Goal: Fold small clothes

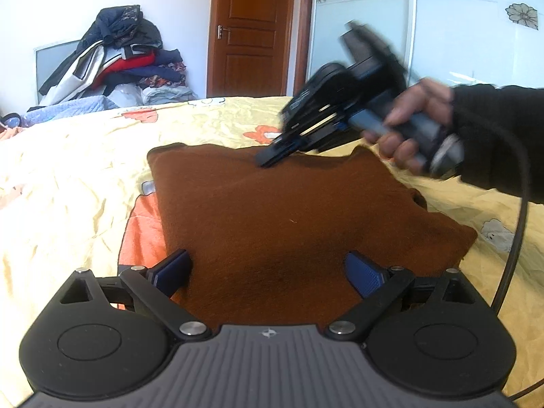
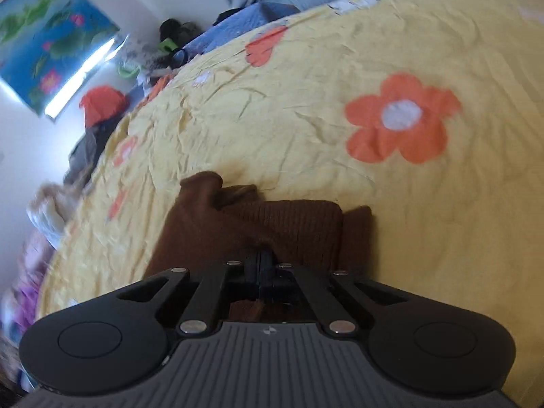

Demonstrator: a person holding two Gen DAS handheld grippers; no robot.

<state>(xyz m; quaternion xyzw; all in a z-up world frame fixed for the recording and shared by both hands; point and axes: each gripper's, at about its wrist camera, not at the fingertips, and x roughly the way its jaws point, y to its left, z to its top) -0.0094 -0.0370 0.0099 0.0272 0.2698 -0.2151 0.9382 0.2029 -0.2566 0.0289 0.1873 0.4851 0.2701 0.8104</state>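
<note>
Two grippers on brown garment

Left gripper point(image 1: 268, 272) is spread wide, the brown garment point(image 1: 272, 224) lying between its fingers on the yellow bedsheet point(image 1: 68, 176). Beyond, right gripper point(image 2: 261, 258), pressed together, pinches the garment's far edge.

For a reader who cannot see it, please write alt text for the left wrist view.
The left gripper, open, hovers over a brown knit garment lying on a yellow flowered bedsheet. At the garment's far edge, the right gripper, held in a hand, has its fingers together. A clothes pile and a wooden door stand behind.
</note>
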